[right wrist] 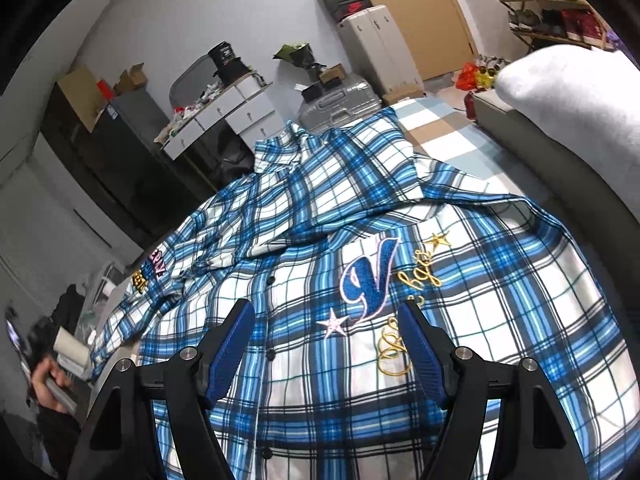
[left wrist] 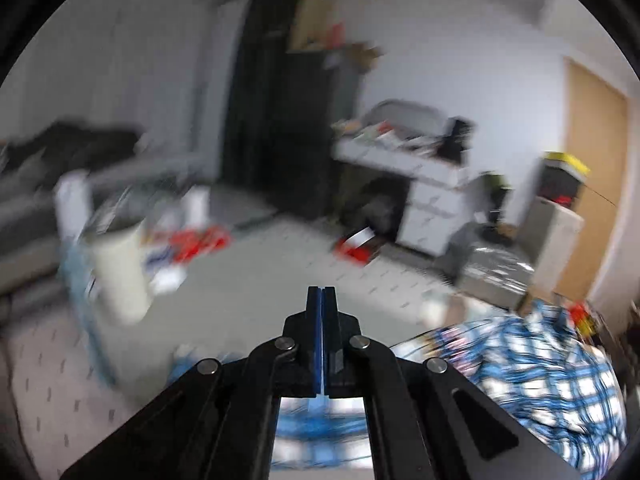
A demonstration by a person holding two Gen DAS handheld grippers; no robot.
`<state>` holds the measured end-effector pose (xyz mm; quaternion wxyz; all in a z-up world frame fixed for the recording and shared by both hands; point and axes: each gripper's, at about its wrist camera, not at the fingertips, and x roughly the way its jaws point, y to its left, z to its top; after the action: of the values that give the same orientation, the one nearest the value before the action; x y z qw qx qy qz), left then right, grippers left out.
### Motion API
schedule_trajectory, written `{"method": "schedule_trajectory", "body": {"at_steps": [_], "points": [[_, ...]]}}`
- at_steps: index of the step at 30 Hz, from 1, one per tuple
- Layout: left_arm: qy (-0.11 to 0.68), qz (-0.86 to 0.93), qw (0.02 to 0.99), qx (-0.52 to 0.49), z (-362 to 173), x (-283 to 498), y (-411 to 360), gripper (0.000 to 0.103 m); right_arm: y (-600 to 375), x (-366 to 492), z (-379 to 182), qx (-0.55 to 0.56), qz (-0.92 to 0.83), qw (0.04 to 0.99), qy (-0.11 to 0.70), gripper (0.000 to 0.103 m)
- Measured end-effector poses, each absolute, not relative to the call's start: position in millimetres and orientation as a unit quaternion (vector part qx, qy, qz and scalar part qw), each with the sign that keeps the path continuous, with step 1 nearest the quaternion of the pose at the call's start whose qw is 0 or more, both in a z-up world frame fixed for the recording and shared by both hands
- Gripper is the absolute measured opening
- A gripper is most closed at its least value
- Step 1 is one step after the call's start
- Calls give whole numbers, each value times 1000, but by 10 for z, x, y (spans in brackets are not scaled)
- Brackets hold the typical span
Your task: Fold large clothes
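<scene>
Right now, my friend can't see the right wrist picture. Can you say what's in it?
A blue and white plaid shirt with a big embroidered letter V lies spread out on a bed, buttons showing. The right gripper hangs just above it, jaws wide open and empty, with a cluttered room behind.

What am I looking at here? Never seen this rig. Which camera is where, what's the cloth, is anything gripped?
No robot: a person holds a two-finger gripper in each hand, each with a fisheye camera looking along its fingers.

The blurred picture is the left wrist view. The left gripper is shut, its blue pads together with nothing visible at the tips, pointing out into the room. A bit of the plaid shirt shows below and to the right.

The sharp picture is the right wrist view. The right gripper is open over the shirt, which lies spread on a bed, sleeve folded across. It grips nothing.
</scene>
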<state>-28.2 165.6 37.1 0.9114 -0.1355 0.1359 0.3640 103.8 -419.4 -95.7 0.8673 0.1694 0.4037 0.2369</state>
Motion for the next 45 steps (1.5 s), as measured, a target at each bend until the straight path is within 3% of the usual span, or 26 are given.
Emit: {"method": "schedule_trajectory", "body": {"at_steps": [6, 7, 8, 9, 10, 13, 18, 27, 28, 30, 32, 40, 45], "points": [[147, 335, 908, -202, 298, -490, 1826, 0, -4343, 992, -997, 167, 230, 869, 405, 77], [153, 346, 899, -221, 212, -572, 1903, 12, -4366, 998, -1010, 171, 228, 868, 405, 77], [159, 366, 885, -242, 99, -679, 2004, 40, -4387, 1010, -1030, 176, 227, 867, 406, 77], [165, 386, 869, -263, -24, -791, 2097, 54, -4394, 1024, -1045, 178, 227, 866, 408, 77], [166, 395, 860, -275, -88, -835, 2114, 58, -4393, 1036, -1059, 177, 228, 865, 411, 77], [205, 420, 829, -307, -392, -1050, 2204, 58, -4357, 1055, -1086, 178, 233, 862, 412, 77], [227, 404, 808, -365, -663, -1161, 2253, 58, -4243, 1073, -1117, 170, 242, 858, 420, 77], [270, 405, 801, -350, -699, -843, 2318, 57, -4290, 1045, -1087, 173, 236, 861, 417, 77], [275, 413, 796, -346, -709, -807, 2324, 54, -4308, 1035, -1081, 174, 234, 861, 416, 77], [282, 423, 793, -336, -708, -802, 2302, 34, -4319, 1035, -1076, 171, 233, 862, 417, 77], [281, 434, 792, -323, -713, -779, 2289, 0, -4332, 1035, -1069, 170, 230, 864, 415, 77], [237, 450, 819, -266, -463, -745, 2190, 0, -4315, 1048, -1107, 168, 231, 862, 419, 77], [189, 398, 879, -184, 106, -353, 1843, 0, -4334, 1068, -1147, 174, 224, 859, 426, 77]]}}
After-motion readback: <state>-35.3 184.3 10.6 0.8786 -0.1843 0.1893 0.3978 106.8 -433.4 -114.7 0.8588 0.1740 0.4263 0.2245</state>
